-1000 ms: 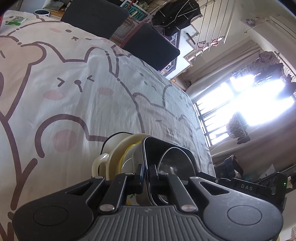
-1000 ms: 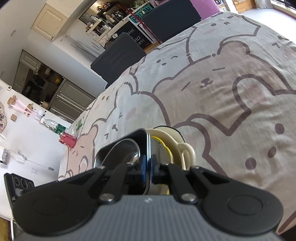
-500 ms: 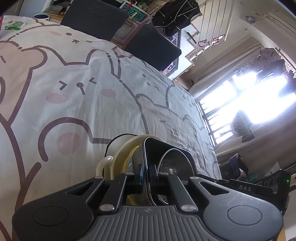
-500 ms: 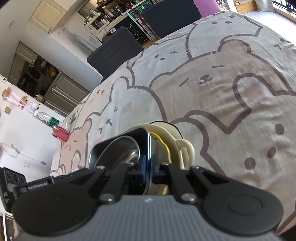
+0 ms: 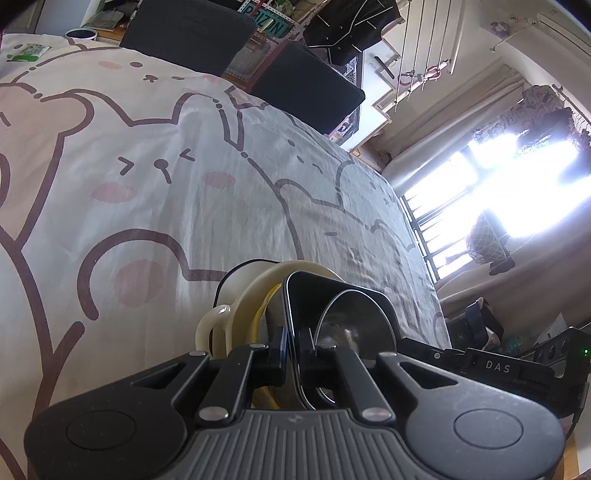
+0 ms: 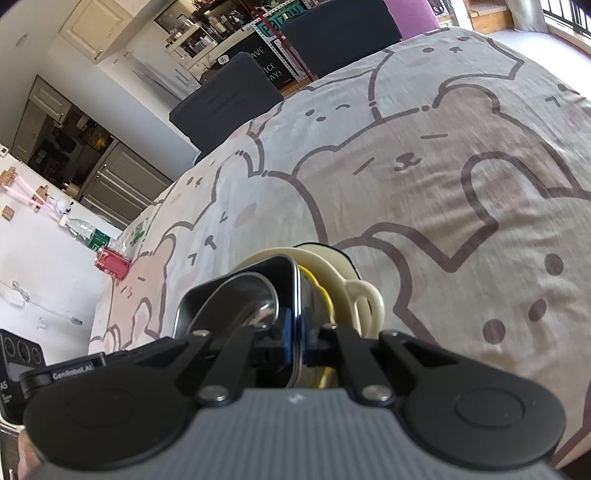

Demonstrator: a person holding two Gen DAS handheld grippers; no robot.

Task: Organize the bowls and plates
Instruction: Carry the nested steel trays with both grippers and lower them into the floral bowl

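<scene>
steel tray (image 5: pixel 332 295) | holds round bowl (image 5: pixel 354 325) (both jaws clamped on rim)

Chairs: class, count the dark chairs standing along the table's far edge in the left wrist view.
2. One chair stands at the far edge, upper left; the second chair is to its right, nearer the window. Others may be out of frame.

Left gripper (image 5: pixel 291 345) is clamped tight, its two black fingers pinching the thin rim of the dark rectangular metal tray (image 5: pixel 332 295) from either side. Right gripper (image 6: pixel 295 338) mirrors it, jaws closed on the opposite rim of the same tray. Both grippers face each other, each visible low in the other's view.
</scene>
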